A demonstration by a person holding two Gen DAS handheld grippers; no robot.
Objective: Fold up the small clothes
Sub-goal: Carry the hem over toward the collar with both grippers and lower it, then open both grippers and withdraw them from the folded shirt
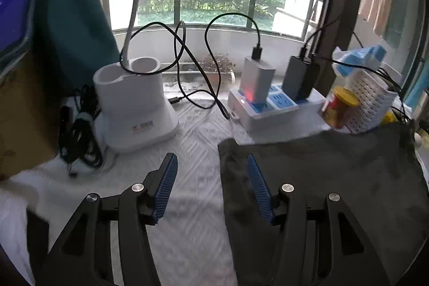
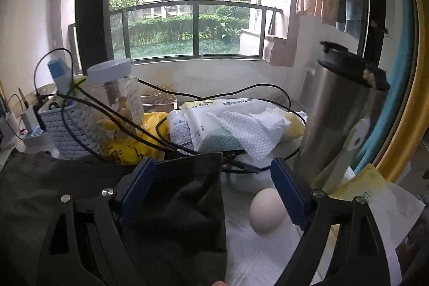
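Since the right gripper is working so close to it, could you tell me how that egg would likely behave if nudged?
The egg lies loose on the white cloth, so it would probably roll, in a curve. Its shell looks fragile; the right gripper, open, could crack it. The steel flask nearby might stop it.

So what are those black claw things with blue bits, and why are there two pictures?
They are two grabbing tools that a person holds, one in each hand. A camera sits on each tool, so you get one picture per hand. The left gripper has its jaws open at the left edge of a dark cloth lying on the white table cover. The right gripper is open too, over the cloth's other end, beside an egg and a metal flask. Nothing is held yet.
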